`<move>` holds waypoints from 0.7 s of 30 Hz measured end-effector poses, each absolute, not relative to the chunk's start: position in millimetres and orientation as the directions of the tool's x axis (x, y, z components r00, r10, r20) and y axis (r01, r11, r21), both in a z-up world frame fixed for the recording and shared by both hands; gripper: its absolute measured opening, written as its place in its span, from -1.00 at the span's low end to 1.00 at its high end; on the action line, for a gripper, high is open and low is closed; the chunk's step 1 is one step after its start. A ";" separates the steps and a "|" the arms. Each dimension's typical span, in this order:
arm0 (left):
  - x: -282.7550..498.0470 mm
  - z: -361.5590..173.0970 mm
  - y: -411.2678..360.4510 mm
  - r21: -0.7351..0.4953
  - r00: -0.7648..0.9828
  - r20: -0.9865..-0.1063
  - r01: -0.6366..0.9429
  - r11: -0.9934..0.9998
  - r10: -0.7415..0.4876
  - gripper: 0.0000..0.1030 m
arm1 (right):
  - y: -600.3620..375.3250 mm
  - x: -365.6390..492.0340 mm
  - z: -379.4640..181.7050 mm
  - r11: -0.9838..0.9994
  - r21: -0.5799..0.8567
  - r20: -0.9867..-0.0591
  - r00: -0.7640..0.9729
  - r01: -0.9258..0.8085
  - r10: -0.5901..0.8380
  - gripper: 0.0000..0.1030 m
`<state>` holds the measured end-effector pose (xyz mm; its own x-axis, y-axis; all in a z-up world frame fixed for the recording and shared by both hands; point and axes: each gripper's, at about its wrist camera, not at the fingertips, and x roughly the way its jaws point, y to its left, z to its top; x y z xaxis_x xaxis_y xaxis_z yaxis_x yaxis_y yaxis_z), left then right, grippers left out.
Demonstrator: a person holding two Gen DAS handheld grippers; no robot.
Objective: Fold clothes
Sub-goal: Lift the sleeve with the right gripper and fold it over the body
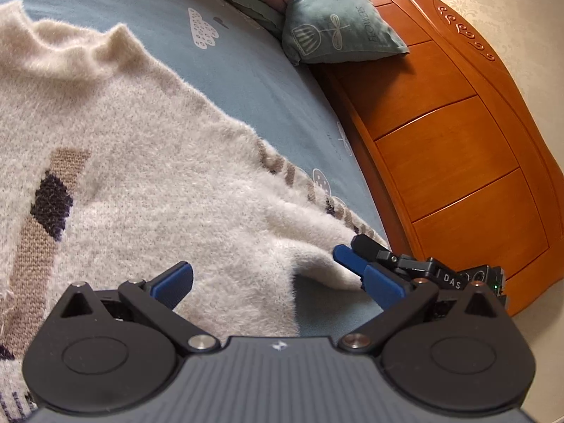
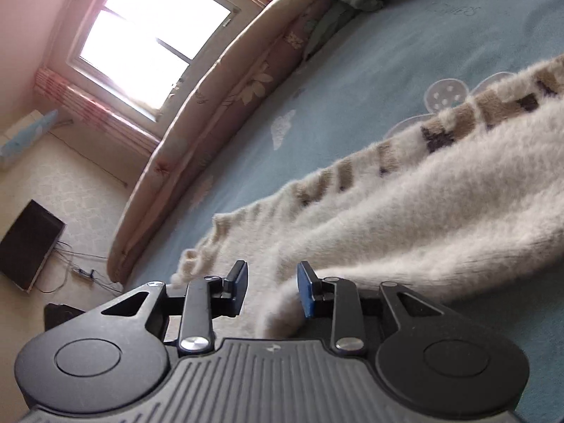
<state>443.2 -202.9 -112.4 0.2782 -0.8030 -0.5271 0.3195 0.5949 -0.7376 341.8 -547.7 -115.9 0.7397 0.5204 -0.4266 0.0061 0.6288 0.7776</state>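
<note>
Hovering over a fuzzy cream sweater (image 1: 148, 148) spread across the blue bed (image 1: 253, 70).
Left hand-held gripper (image 1: 278, 283) gapes wide; right hand-held gripper (image 2: 271, 289), half open, straddles a sleeve (image 2: 370, 218) whose cuff end hides beneath it near the bed's edge.

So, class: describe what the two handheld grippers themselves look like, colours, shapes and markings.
Both the left gripper and right gripper have black linkage arms, blue finger pads, round black discs, silver pivot screws and a ribbed dark-grey body. The right gripper's side reads "DAS".
</note>
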 end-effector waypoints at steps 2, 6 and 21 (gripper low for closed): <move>442.9 -111.3 -203.7 -0.730 0.283 -0.531 0.325 0.601 -0.798 0.99 | -534.4 350.3 -119.0 0.596 0.803 -0.395 0.722 -0.030 0.568 -0.30; 441.8 -113.9 -199.8 -0.726 0.284 -0.542 0.317 0.611 -0.791 0.99 | -503.6 368.1 -134.4 0.596 0.803 -0.446 0.645 -0.019 0.621 -0.30; 431.6 -128.3 -186.2 -0.684 0.303 -0.584 0.315 0.658 -0.753 0.99 | -601.2 294.5 -96.8 0.726 0.665 -0.552 0.770 0.175 0.320 0.14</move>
<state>431.6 -186.2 -128.3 0.3033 -0.7527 -0.5843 0.3151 0.6580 -0.6840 294.5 -601.2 -96.8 0.7695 0.3204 -0.5524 0.1751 0.7260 0.6650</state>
